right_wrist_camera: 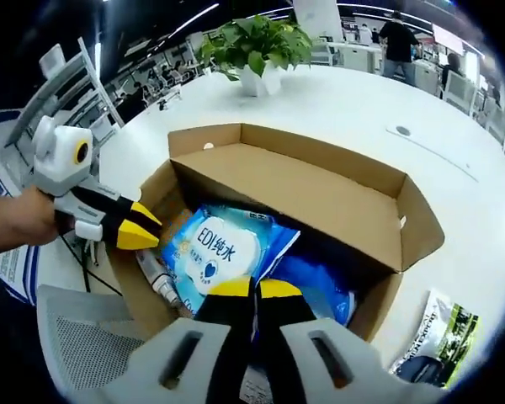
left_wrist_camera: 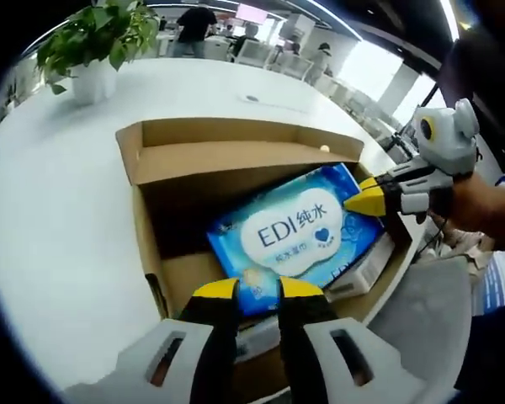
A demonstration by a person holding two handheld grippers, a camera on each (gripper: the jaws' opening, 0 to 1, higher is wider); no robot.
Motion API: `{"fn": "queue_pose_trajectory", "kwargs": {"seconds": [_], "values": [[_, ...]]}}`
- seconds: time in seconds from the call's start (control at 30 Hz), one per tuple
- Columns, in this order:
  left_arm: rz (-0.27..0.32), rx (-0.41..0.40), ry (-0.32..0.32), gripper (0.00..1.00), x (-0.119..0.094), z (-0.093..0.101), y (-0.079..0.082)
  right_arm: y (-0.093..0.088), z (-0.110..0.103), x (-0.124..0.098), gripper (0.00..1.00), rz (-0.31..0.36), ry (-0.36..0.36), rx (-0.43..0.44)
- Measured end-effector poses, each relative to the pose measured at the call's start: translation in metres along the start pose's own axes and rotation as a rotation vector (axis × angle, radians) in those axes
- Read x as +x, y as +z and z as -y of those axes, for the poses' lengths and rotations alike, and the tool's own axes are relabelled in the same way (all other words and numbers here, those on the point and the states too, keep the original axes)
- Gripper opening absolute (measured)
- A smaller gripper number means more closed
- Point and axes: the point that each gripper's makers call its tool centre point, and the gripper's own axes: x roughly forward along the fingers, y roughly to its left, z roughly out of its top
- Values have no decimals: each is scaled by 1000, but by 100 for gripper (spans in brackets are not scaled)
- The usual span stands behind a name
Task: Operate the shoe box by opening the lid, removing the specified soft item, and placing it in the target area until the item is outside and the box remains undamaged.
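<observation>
While lid stands open, left gripper view: left gripper (left_wrist_camera: 258,290) pinches blue wipes pack (left_wrist_camera: 296,233) at its 6 o'clock edge inside shoe box (left_wrist_camera: 151,244) — right gripper (left_wrist_camera: 364,199) touches pack at 3 o'clock.

Right gripper view: right gripper (right_wrist_camera: 252,289) nearly closed on pack (right_wrist_camera: 219,252) at 6 o'clock — left gripper (right_wrist_camera: 140,225) at 9 o'clock, grip unclear.

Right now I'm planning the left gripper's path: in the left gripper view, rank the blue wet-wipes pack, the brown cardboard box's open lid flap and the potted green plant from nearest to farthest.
1. Blue wet-wipes pack: at the tips of the left gripper, inside the box.
2. Brown cardboard lid flap: beyond the pack, at the box's far edge.
3. Potted green plant: far across the white table, upper left.
</observation>
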Motion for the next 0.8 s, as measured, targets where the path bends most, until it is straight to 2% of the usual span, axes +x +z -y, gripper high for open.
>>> {"fn": "queue_pose_trajectory", "kwargs": {"seconds": [0.23, 0.5, 0.8], "values": [[-20, 16, 12, 15, 5, 1, 2, -1, 5, -7, 0, 8, -10, 1], [-37, 23, 15, 15, 15, 4, 8, -8, 20, -17, 0, 13, -31, 15], [-50, 34, 3, 15, 31, 13, 17, -13, 28, -18, 0, 8, -35, 26]]}}
